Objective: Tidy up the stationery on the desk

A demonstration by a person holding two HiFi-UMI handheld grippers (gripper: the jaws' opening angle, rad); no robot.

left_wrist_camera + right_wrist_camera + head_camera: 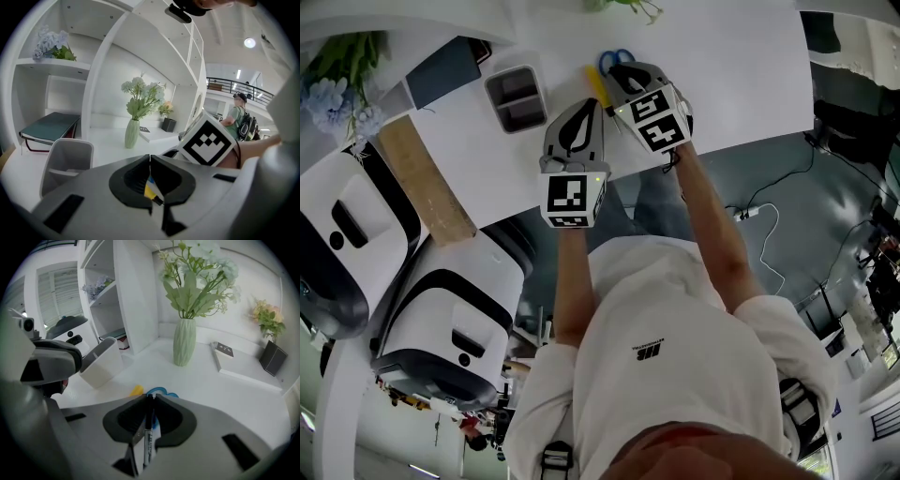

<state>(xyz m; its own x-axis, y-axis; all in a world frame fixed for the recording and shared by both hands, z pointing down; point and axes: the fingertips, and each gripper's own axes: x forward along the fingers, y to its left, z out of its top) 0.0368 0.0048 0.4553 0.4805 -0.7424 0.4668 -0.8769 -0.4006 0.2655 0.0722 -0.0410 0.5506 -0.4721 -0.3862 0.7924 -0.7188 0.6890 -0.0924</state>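
While both tools work side by side over the white desk (741, 84), each has its two jaws closed on one item. The left gripper (150, 157) is clamped on a single yellow stick-shaped piece of stationery (150, 191) with a black end, which sits deep between the jaw pads. The right gripper (150, 397) pinches one slim black pen with a white printed label (147, 439), which lies along the line of its jaws.

Just past the right gripper's tips, one pair of blue-handled scissors (160, 392) lies on the desk, and the far end of the yellow piece shows just to their left. Ahead and to the left of the left gripper stands one grey plastic desk organiser (70, 150); the head view shows two compartments in it.

Farther ahead of both grippers stands one pale green ribbed vase of white flowers (184, 348). To its right, from the right gripper, lies one white book with a dark label (234, 363), and beyond that one black pot of small flowers (273, 359). One dark green book (51, 125) lies in the shelf far to the left.
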